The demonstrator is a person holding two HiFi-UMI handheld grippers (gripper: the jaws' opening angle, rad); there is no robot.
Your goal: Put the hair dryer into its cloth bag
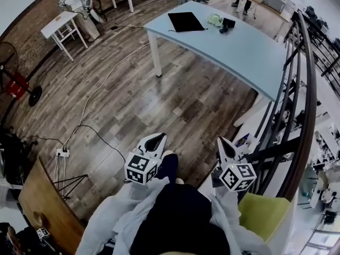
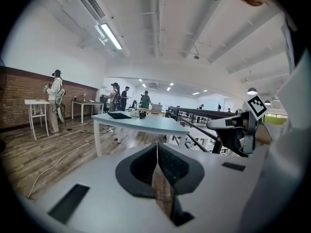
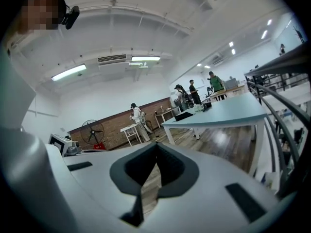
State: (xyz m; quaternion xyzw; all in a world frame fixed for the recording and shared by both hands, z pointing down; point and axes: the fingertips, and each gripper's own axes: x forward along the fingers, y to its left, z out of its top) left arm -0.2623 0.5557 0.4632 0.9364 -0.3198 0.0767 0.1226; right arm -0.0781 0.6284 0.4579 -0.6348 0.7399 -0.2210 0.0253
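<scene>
Hovering over the wooden floor (image 1: 175,105) close to the person's body, the left gripper (image 1: 159,137) and right gripper (image 1: 223,142) each have their jaws pressed together on nothing. Far off on the pale blue table (image 1: 255,52) lies a small dark object, seemingly the hair dryer (image 1: 228,24), just right of a pale green bundle (image 1: 214,19) and a flat black item (image 1: 185,21)

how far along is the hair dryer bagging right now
Done: nothing visible. The small dark object, possibly the hair dryer, lies on the table apart from a flat black item, possibly the bag, not in it. In hand: nothing; left gripper and right gripper are both shut and empty, across the floor from the table. Left: reach the table, grasp, bag it.
</scene>
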